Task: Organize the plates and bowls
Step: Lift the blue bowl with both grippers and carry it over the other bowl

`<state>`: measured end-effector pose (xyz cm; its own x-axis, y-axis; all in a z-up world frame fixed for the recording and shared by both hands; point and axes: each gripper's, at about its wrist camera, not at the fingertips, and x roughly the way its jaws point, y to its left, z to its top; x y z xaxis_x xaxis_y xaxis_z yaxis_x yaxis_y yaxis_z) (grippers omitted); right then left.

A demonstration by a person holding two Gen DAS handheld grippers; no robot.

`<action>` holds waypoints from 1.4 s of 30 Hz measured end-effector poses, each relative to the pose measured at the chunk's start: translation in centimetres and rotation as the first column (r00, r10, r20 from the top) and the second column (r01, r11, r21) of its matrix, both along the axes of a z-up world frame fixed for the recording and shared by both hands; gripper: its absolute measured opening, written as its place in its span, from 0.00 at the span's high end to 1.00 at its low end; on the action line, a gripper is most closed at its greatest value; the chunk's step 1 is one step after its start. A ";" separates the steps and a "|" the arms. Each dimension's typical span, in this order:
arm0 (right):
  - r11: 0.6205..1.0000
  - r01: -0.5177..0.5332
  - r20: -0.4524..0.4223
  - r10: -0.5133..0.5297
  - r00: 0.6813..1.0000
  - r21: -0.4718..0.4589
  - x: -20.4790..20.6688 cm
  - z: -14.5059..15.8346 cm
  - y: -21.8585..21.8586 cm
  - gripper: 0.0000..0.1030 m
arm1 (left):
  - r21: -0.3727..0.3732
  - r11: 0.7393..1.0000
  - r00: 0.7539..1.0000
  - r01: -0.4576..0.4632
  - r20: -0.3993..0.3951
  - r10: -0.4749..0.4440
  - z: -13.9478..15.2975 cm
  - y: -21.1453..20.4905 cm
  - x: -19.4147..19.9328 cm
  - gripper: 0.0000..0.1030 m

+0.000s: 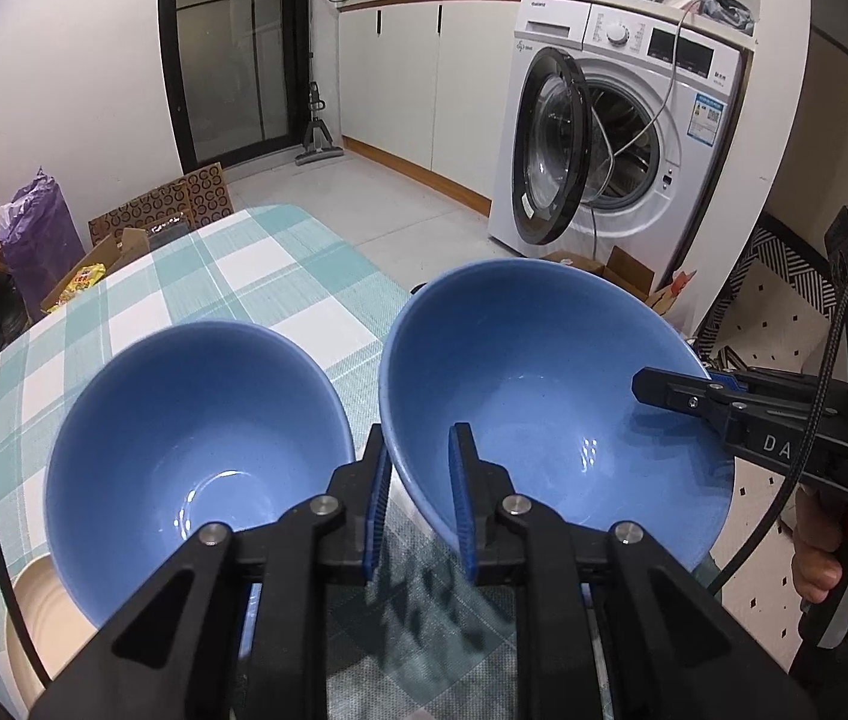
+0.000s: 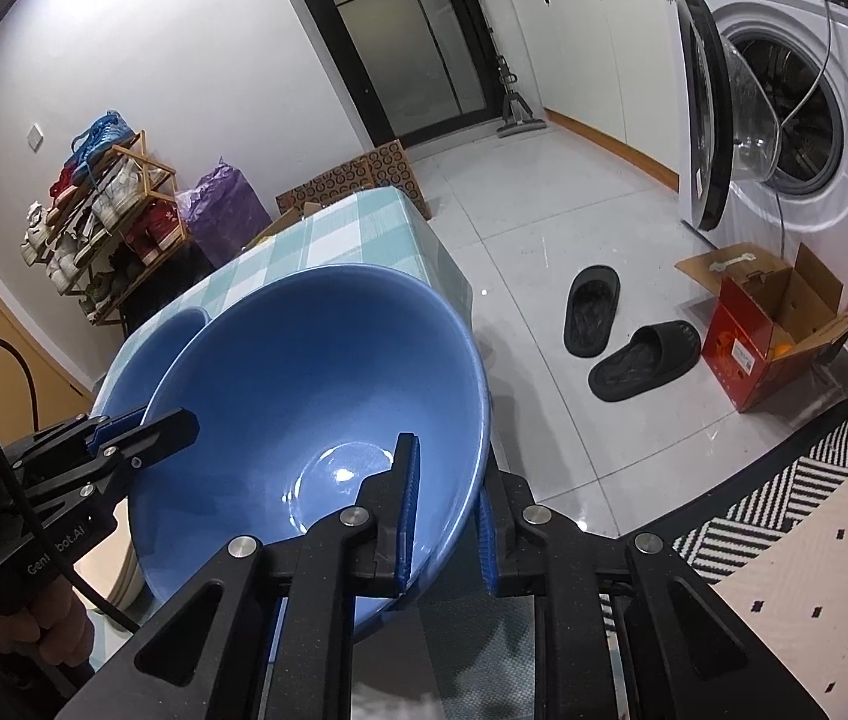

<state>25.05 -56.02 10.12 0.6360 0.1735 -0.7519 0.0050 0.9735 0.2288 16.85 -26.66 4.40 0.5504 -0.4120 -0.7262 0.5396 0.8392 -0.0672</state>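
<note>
Left wrist view: checked tablecloth table (image 1: 280, 276), largest, carrying both blue bowls. Right bowl (image 1: 544, 396) lifted and tilted, pinched at its rim by left gripper (image 1: 421, 498) on the near edge and right gripper (image 1: 673, 387) on the far side, each clamped across the wall. Left bowl (image 1: 196, 438) resting on a cream plate (image 1: 34, 618). Both bowls empty. Probably glazed ceramic: stiff, slippery, fragile, fairly heavy; best taken at the rim
</note>
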 end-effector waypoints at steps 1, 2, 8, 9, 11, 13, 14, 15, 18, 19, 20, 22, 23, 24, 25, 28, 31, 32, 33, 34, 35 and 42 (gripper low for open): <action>1.000 0.003 0.007 -0.003 1.000 -0.003 0.0 0.3 0.1 0.83 | 0.000 1.000 1.000 -0.003 0.004 0.003 0.1 0.1 -0.1 0.83; 1.000 0.005 0.015 -0.005 1.000 -0.002 -0.1 0.5 0.2 0.83 | -0.004 1.000 1.000 -0.005 0.008 0.005 0.2 0.3 -0.1 0.83; 1.000 0.009 0.058 -0.008 0.998 -0.013 -0.7 2.1 0.9 0.83 | -0.033 0.999 0.999 -0.010 0.034 0.011 1.4 1.3 -0.6 0.83; 1.000 0.008 0.065 -0.007 0.998 -0.017 -0.8 2.3 1.0 0.83 | -0.036 0.999 0.999 -0.011 0.039 0.013 1.6 1.4 -0.7 0.83; 1.000 0.007 0.080 -0.005 0.997 -0.026 -1.1 3.0 1.5 0.83 | -0.045 0.999 0.999 -0.014 0.050 0.017 2.1 1.7 -0.8 0.83; 0.999 0.008 0.095 -0.004 0.995 -0.033 -1.4 3.6 2.0 0.83 | -0.052 0.998 0.998 -0.020 0.058 0.023 2.5 2.1 -0.8 0.83; 0.999 0.008 0.102 -0.004 0.995 -0.036 -1.6 4.0 2.2 0.83 | -0.054 0.998 0.998 -0.022 0.063 0.025 2.7 2.2 -0.8 0.83; 0.999 0.009 0.110 -0.005 0.994 -0.040 -1.7 4.3 2.4 0.83 | -0.056 0.998 0.997 -0.025 0.068 0.029 2.9 2.4 -0.8 0.83; 0.999 0.004 0.126 0.003 0.992 -0.050 -1.9 5.3 3.3 0.83 | -0.071 0.997 0.996 -0.035 0.076 0.041 3.5 3.2 -0.7 0.83; 0.999 0.000 0.127 0.007 0.992 -0.051 -1.9 5.5 3.5 0.83 | -0.077 0.996 0.996 -0.038 0.080 0.044 3.7 3.5 -0.7 0.83; 0.999 -0.004 0.130 0.011 0.991 -0.055 -1.8 5.8 3.8 0.83 | -0.082 0.996 0.995 -0.042 0.084 0.049 3.9 3.8 -0.7 0.83; 0.998 -0.012 0.137 0.021 0.990 -0.069 -1.7 6.5 4.5 0.84 | -0.088 0.995 0.994 -0.055 0.091 0.063 4.2 4.5 -0.7 0.83; 0.997 -0.017 0.141 0.027 0.990 -0.077 -1.7 6.8 5.0 0.84 | -0.091 0.994 0.993 -0.060 0.094 0.068 4.4 4.8 -0.6 0.83; 0.996 -0.021 0.143 0.033 0.989 -0.084 -1.5 7.0 5.3 0.84 | -0.094 0.993 0.993 -0.066 0.096 0.075 4.5 5.1 -0.6 0.83; 0.995 -0.028 0.146 0.041 0.988 -0.091 -1.5 7.3 5.8 0.84 | -0.097 0.993 0.992 -0.072 0.096 0.081 4.6 5.4 -0.6 0.83; 0.995 -0.047 0.149 0.060 0.987 -0.092 -1.3 7.8 6.7 0.84 | -0.113 0.990 0.990 -0.089 0.100 0.100 4.9 6.5 -0.4 0.83; 0.993 -0.063 0.153 0.078 0.985 -0.101 -0.9 8.2 8.0 0.84 | -0.127 0.986 0.987 -0.105 0.107 0.119 5.2 7.7 -0.4 0.83; 0.992 -0.068 0.154 0.083 0.985 -0.104 -0.8 8.3 8.4 0.84 | -0.131 0.985 0.986 -0.110 0.108 0.125 5.3 8.0 -0.4 0.83; 0.992 -0.072 0.154 0.087 0.984 -0.105 -0.8 8.4 8.6 0.84 | -0.135 0.984 0.985 -0.115 0.109 0.130 5.3 8.4 -0.3 0.83; 0.991 -0.077 0.155 0.093 0.984 -0.106 -0.7 8.5 9.1 0.84 | -0.140 0.983 0.985 -0.122 0.109 0.138 5.3 8.8 -0.3 0.83; 0.991 -0.081 0.154 0.097 0.983 -0.108 -0.6 8.6 9.4 0.84 | -0.143 0.982 0.984 -0.127 0.110 0.143 5.3 9.1 -0.3 0.83; 0.985 -0.118 0.152 0.137 0.979 -0.125 0.3 8.8 12.3 0.83 | -0.173 0.971 0.977 -0.166 0.105 0.185 5.1 11.7 0.0 0.83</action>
<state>25.38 -43.73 18.93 0.7277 0.1794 -0.6620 -0.1485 0.9835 0.1033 16.88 -14.92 9.53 0.7032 -0.4078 -0.5824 0.3971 0.9048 -0.1540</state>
